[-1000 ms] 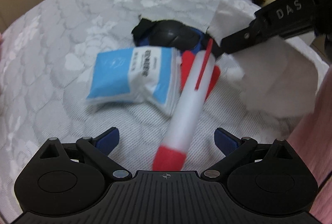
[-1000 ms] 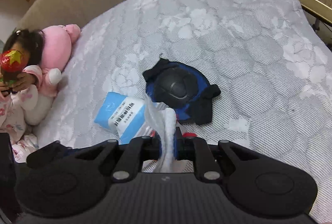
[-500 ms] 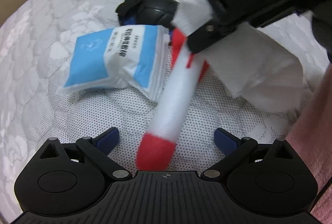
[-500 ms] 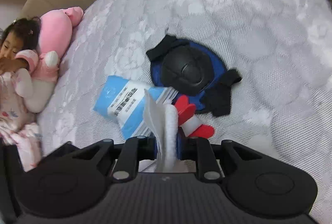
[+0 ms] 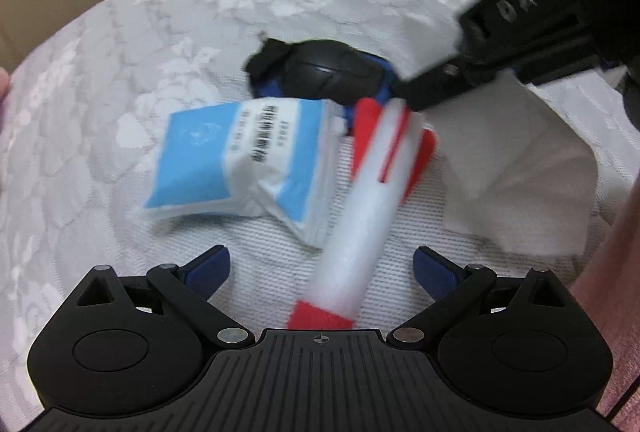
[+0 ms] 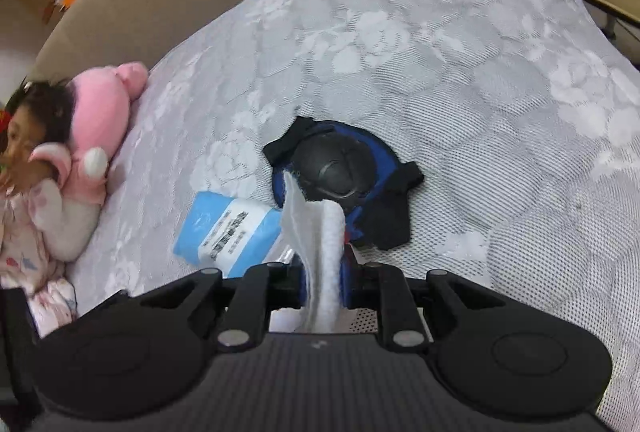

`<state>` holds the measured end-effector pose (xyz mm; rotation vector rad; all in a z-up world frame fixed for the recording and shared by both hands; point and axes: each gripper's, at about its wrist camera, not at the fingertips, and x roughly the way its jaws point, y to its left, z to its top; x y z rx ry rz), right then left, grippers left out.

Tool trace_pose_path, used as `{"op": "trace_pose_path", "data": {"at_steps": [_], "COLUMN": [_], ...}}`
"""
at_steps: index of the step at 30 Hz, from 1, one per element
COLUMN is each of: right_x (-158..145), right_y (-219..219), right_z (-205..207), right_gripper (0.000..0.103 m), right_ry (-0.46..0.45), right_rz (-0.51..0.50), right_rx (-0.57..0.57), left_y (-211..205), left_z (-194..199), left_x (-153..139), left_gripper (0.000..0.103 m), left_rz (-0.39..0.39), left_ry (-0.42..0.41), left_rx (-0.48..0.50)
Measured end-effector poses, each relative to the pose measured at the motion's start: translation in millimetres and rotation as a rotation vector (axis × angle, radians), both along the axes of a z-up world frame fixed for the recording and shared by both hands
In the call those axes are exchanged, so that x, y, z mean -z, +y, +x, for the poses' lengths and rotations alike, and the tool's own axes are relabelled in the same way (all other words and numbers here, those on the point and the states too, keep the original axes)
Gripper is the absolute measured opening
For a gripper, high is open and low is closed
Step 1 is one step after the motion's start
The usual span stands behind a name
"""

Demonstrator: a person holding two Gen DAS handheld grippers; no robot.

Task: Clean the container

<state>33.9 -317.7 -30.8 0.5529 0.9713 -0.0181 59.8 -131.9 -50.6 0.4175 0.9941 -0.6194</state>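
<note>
On grey quilted bedding [image 6: 460, 63], right gripper [image 6: 323, 272] pinches folded white tissue [image 6: 320, 232] over red-and-white rocket-shaped container [image 5: 360, 232]; left gripper [image 5: 322, 268] spread wide.

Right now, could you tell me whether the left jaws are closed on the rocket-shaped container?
No, the left gripper stands wide open, and the container lies between its fingers untouched.

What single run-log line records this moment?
right claw: shut on white wipe | left claw: open around red-white container | surface: bed
</note>
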Motion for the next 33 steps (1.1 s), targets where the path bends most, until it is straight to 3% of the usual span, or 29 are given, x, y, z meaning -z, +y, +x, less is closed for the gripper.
{"op": "trace_pose_path", "data": {"at_steps": [3, 8, 12, 16, 18, 21, 25, 28, 31, 33], "right_x": [3.7, -5.3, -24.9, -42.7, -43.0, -33.4, -12.5, 2.0, 10.2, 9.8], "right_y": [-4.7, -8.2, -18.1, -30.5, -29.2, -20.4, -6.8, 0.5, 7.7, 15.6], "right_z": [4.4, 10.3, 24.5, 51.8, 69.2, 89.1, 100.9, 101.4, 96.3, 93.5], "right_gripper": [0.02, 0.016, 0.013, 0.013, 0.014, 0.014, 0.017, 0.019, 0.042, 0.043], "right_ry": [0.031, 0.026, -0.058, -0.153, -0.157, -0.137, -0.113, -0.045, 0.0, 0.0], "right_rz": [-0.003, -0.078, 0.006, 0.183, 0.199, 0.106, -0.073, -0.165, -0.208, -0.247], "right_rx": [0.018, 0.022, 0.046, 0.074, 0.068, 0.052, 0.023, 0.009, -0.003, -0.015], "left_y": [13.0, 38.2, 34.9, 7.0, -1.6, 0.3, 8.3, 12.6, 12.7, 10.6], "left_z": [16.9, 47.9, 73.7, 91.4, 90.1, 88.6, 90.3, 99.3, 108.9, 112.1], "left_x": [-7.6, -27.0, -40.2, -40.8, -35.3, -21.8, -7.8, -7.3, -7.1, -7.0], "left_gripper": [0.101, 0.101, 0.101, 0.101, 0.101, 0.101, 0.101, 0.102, 0.103, 0.103], "left_rz": [-0.023, -0.128, -0.188, -0.198, -0.188, -0.194, -0.171, -0.197, -0.207, -0.193], "left_ry": [0.024, 0.04, 0.06, 0.08, 0.069, 0.083, 0.087, 0.13, 0.183, 0.203], "left_rx": [-0.082, -0.242, -0.309, -0.221, -0.141, -0.078, -0.061, -0.071, -0.111, -0.134]}}
